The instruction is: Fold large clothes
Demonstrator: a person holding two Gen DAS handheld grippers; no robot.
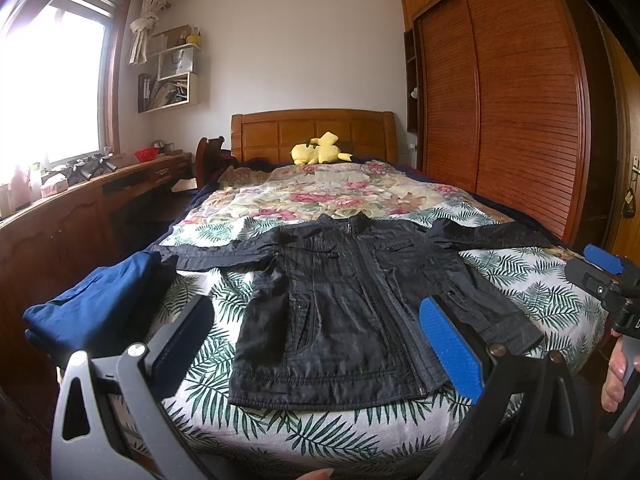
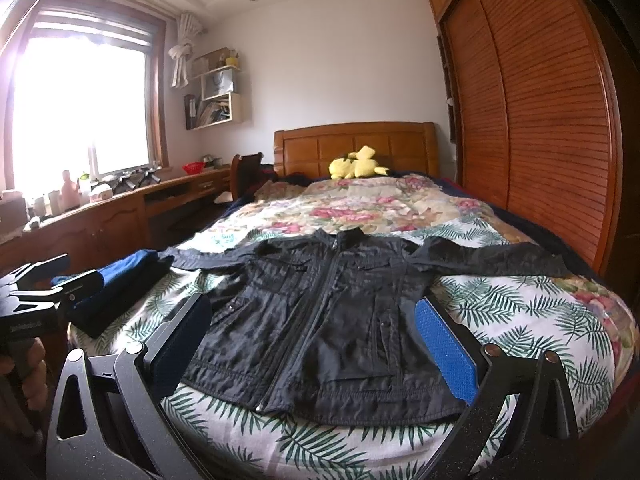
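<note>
Both hand-held grippers, left [image 1: 316, 344] and right [image 2: 316, 344], hover wide open and empty before the jacket [image 1: 344, 304], spread flat on the bed [image 1: 360, 432] for folding.

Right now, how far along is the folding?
Done: blue garment lies folded at the bed's left edge. In hand: nothing; left hand-held gripper and right hand-held gripper hover open. Left: black jacket lies flat, zipped, sleeves spread, unfolded.

Cloth on the bed, wood around it

The black jacket [image 1: 344, 312] has a faint sheen; the leaf-print sheet [image 1: 328, 432] looks matt cotton; the wardrobe [image 1: 500, 120] is ribbed, glossy wood.
</note>
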